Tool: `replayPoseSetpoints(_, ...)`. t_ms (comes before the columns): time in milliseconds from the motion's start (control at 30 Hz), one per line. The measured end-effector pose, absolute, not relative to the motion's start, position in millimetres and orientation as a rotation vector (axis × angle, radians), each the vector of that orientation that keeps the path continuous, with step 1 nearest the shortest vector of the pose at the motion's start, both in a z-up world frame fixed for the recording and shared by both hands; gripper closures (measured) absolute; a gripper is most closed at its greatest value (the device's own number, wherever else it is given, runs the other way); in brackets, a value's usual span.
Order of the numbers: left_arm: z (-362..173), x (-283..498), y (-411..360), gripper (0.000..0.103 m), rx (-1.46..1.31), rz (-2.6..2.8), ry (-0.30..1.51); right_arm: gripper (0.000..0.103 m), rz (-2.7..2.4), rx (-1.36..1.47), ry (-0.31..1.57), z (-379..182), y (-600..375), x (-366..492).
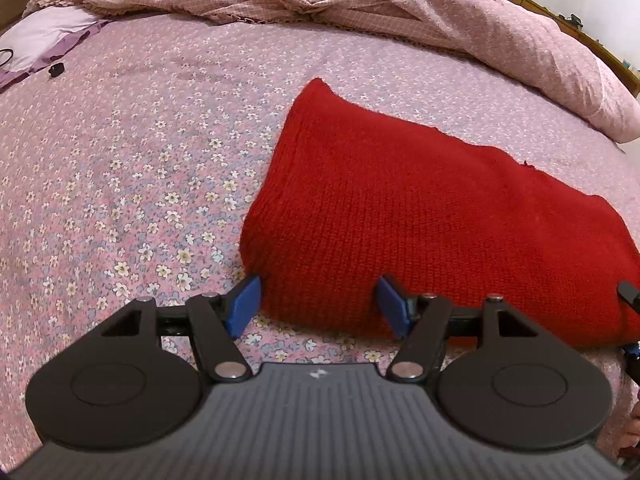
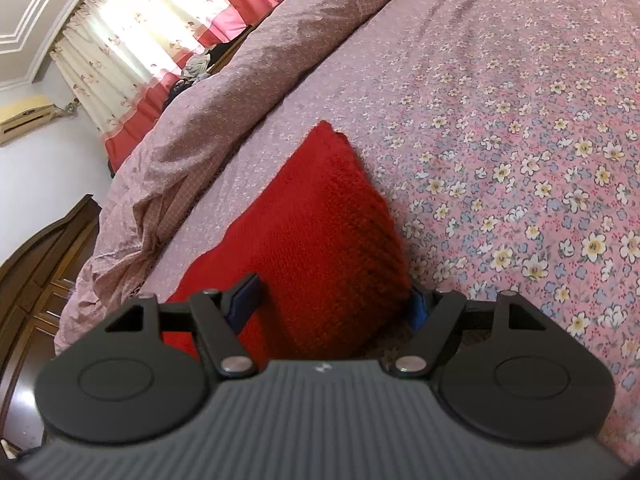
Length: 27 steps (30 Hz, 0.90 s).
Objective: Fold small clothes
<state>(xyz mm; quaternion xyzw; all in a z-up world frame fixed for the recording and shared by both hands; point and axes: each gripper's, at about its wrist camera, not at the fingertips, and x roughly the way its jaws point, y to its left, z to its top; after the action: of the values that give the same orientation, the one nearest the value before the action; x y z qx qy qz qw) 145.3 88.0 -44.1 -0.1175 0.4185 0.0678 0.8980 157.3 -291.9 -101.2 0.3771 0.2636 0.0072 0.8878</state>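
Note:
A red knitted garment lies folded flat on the flowered bedsheet. My left gripper is open, its blue fingertips spread wide at the garment's near left corner, one on each side of the edge. The garment also shows in the right wrist view. My right gripper is open too, its jaws straddling the garment's near end; the right fingertip is partly hidden behind the cloth. The tip of the right gripper shows at the left wrist view's right edge.
A crumpled pink duvet lies along the far side of the bed. A white and purple cloth and a small black object lie at the far left. A dark wooden cabinet and curtains stand beyond the bed.

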Motion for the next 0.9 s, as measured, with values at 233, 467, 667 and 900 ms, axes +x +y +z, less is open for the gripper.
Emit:
replayPoseSetpoints(233,-46,145,90,0.033,-0.26,0.15,0.881,0.03,0.025,0.878,0.612,-97,-290,140)
replayPoseSetpoints(467,-48,147,91,0.033,-0.267,0.151,0.889,0.029,0.051,0.933,0.596,-105,-289,147)
replayPoseSetpoints(667,-48,149,91,0.032,-0.264,0.151,0.894,0.03,0.055,0.911,0.565,-107,-283,154)
replayPoseSetpoints(900,-49,150,91,0.032,-0.264,0.152,0.899,0.031,0.068,0.903,0.523,-113,-276,157)
